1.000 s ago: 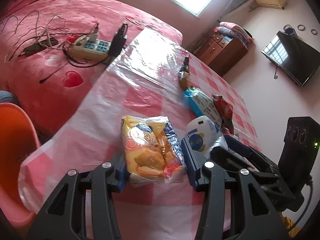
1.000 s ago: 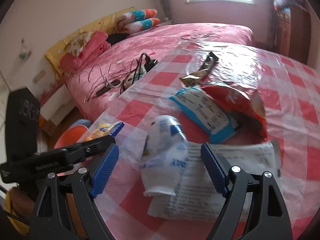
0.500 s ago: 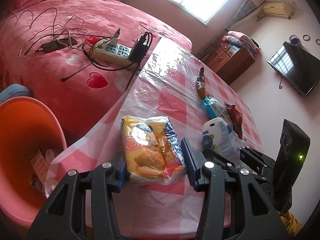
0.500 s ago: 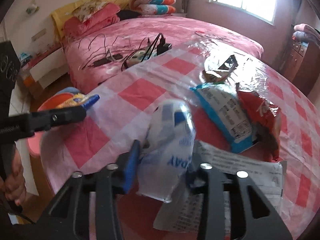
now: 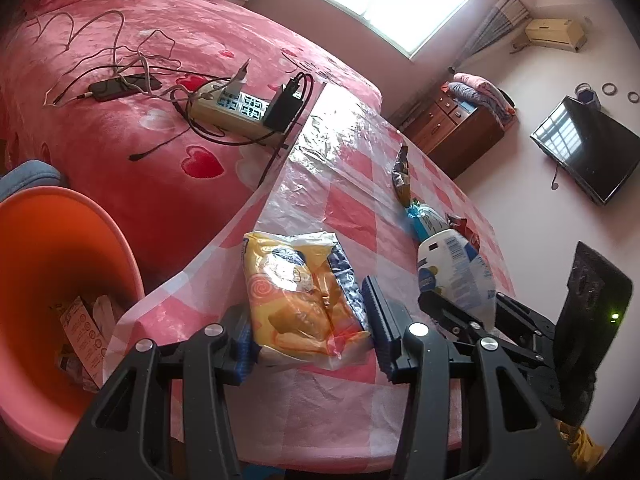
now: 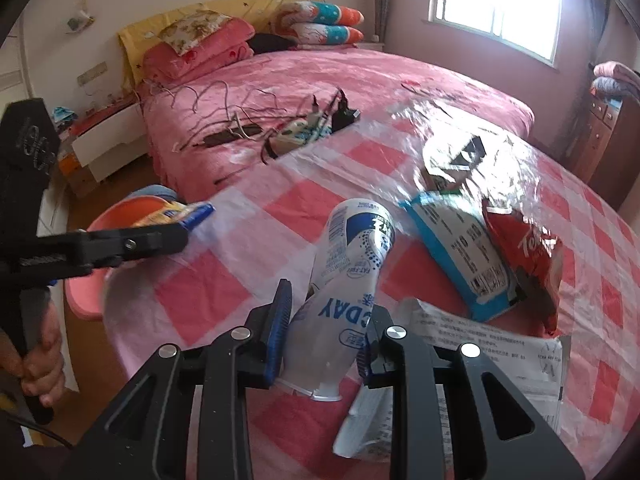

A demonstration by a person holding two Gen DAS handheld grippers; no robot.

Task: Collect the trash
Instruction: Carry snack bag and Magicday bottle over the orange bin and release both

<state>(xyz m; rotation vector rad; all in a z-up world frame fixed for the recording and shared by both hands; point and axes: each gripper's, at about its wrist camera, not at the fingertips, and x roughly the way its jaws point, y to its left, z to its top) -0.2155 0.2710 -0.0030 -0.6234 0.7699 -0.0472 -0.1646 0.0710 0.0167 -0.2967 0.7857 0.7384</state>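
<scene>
The yellow snack bag (image 5: pixel 302 300) is clamped between the pads of the left gripper (image 5: pixel 308 330), its long axis running away from the jaws toward twelve o'clock in the left wrist view, its crumpled lower end lying between the fingers. The white yogurt pouch (image 6: pixel 346 280) is squeezed in the right gripper (image 6: pixel 320 332), whose jaws have just been closing onto it; the pouch is pinched near its base and rises toward twelve o'clock, tilted slightly to one o'clock. Both pieces are judged to be held just above the checked tablecloth (image 5: pixel 348 168), at the table's near edge. The orange bin (image 5: pixel 60 280) lies at nine o'clock from the left jaws, below the table edge, with scraps already inside it; in the right wrist view the same bin (image 6: pixel 120 216) is seen at ten o'clock, beyond the left gripper. The left hand is therefore judged the nearer to the bin, and its bag should go over the rim first, the right following across the table corner. Still lying on the cloth at one to two o'clock of the right jaws are a blue packet (image 6: pixel 460 252), a red wrapper (image 6: pixel 532 256) touching it, and a printed paper sheet (image 6: pixel 480 348) just under the pouch.
</scene>
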